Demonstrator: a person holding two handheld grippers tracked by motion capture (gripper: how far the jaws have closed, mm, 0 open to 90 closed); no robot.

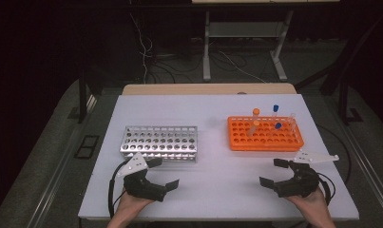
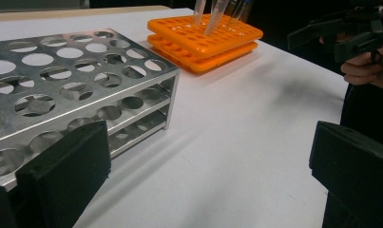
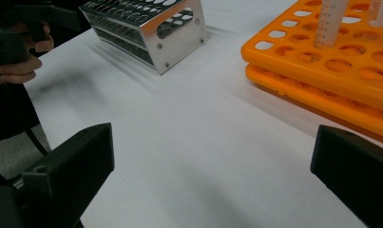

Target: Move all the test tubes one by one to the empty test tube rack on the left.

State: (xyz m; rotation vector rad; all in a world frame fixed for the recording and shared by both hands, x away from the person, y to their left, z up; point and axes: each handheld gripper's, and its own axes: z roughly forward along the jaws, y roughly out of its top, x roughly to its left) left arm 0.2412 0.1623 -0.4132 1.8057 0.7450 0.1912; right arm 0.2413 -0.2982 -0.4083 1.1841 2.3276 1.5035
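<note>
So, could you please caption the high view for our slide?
Two open hand-held tongs, left and right, before an empty metal rack and an orange rack holding capped tubes.

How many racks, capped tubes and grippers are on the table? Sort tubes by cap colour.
Metal rack: 1
Orange rack: 1
Orange-capped tubes: 2
Blue-capped tubes: 2
Grippers: 2, left gripper and right gripper, jaws open
Total: 8

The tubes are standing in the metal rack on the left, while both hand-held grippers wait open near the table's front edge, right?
Not quite. The tubes stand in the orange rack on the right; the metal rack holds none, as the high view shows. The rest is right: the left hand-held gripper and right hand-held gripper are open near the front edge.
</note>
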